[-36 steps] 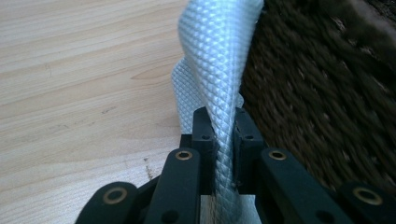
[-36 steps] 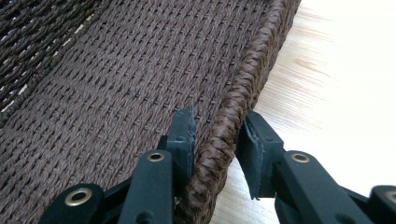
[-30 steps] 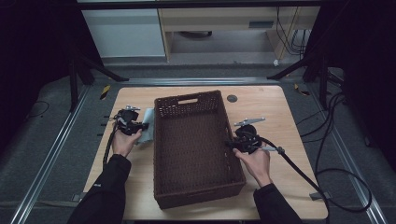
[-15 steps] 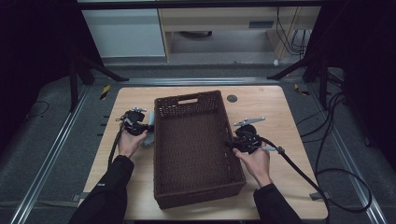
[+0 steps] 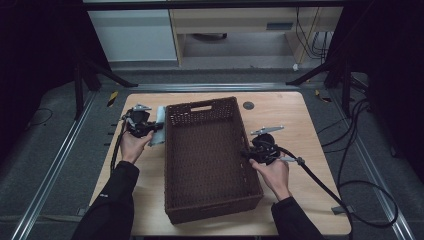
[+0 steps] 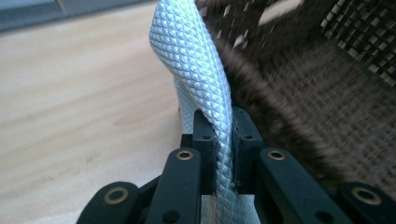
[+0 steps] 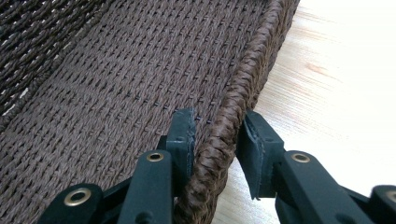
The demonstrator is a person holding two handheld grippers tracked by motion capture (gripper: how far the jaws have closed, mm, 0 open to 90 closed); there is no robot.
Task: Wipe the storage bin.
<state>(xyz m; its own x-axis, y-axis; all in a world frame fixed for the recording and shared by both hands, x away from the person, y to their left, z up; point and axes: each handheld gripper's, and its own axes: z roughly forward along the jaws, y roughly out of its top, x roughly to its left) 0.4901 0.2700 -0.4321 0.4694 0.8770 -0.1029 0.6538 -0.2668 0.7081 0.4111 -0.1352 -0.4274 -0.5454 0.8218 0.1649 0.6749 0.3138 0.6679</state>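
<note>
Dim, dark-edged high view; blurred basket weave point(image 6: 289, 116).

Readable text: none in any of the three views.
Dark brown woven wicker basket point(image 5: 210, 155): bare weave, no tag or lettering on its rim or walls.
Pale blue-white quilted cloth point(image 6: 201, 70): just beside the basket's left wall; a diamond pattern, no print or label.
Light wooden table top point(image 5: 300, 125): plain grain around the basket, no markings to read.
Small dark round disc point(image 5: 248, 105): on the table just beyond the basket's far right corner; too small to tell any marking.
Yellow and black striped piece point(image 5: 112, 98): on the floor left of the basket, off the table's far corner; stripes, no legible characters.
</note>
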